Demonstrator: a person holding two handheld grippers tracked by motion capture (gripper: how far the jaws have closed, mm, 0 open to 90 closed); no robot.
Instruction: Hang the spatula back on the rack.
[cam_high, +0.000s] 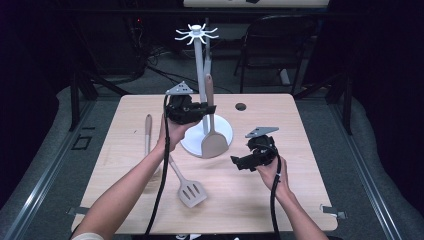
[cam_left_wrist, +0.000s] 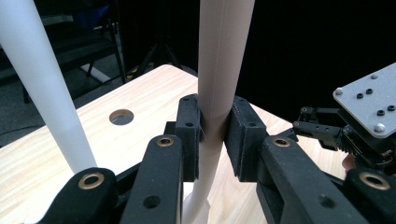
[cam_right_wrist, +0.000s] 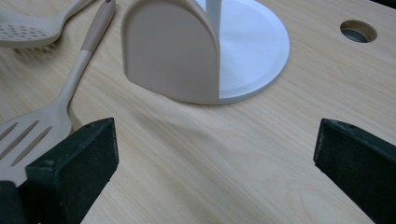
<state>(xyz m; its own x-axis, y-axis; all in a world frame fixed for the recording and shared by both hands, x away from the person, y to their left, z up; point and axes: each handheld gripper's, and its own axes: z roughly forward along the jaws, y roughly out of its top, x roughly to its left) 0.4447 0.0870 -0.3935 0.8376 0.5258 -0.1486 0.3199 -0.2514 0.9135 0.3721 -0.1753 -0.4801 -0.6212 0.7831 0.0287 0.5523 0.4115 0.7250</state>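
Beside the white utensil stand (cam_high: 201, 75), the left gripper (cam_high: 202, 110) clamps the solid turner (cam_high: 212, 135) by its upright handle, blade over the base; the right gripper (cam_high: 237, 162), jaws wide and empty, lies below-right.

Bright, evenly lit table (cam_high: 250, 200) against dark surroundings; soft shadows, slight close-range blur.

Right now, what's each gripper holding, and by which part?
The left gripper is clamped on the solid spatula by its handle, about mid-length. The right gripper is open and holds nothing.
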